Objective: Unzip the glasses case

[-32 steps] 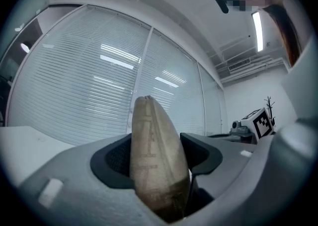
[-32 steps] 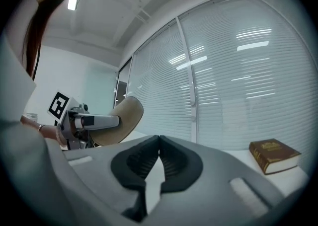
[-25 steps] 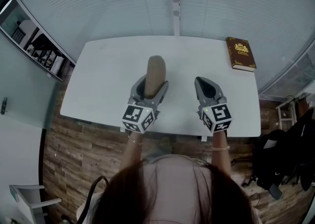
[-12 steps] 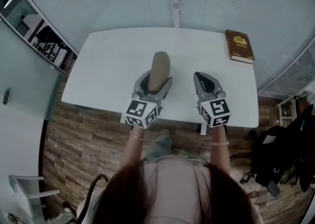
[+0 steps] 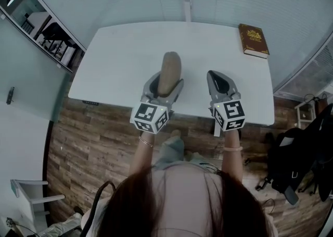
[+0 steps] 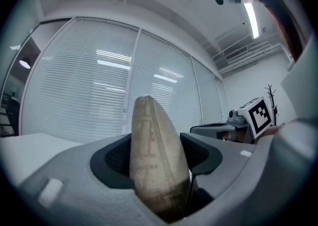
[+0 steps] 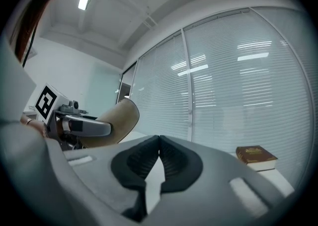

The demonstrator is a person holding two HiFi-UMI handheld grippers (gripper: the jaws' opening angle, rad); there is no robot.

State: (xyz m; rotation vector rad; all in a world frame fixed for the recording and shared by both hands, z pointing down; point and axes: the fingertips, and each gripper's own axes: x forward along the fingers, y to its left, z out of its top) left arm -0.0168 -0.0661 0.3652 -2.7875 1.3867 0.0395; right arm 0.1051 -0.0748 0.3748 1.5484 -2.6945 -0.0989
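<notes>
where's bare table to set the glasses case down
The table's left half, from its left edge to the left gripper, is bare, as is the far strip up to the book. The near middle is crowded: glasses case and right gripper.

The case's [image 6: 158, 155] near end is buried between the left gripper's [image 6: 159, 145] pads, and I can't tell where its zip pull sits. The print on the book [image 5: 254, 40] is too tiny to read. The shelf [image 5: 49, 40] is cut off by the head view's left edge, and the stuff on it is too small to make out.
</notes>
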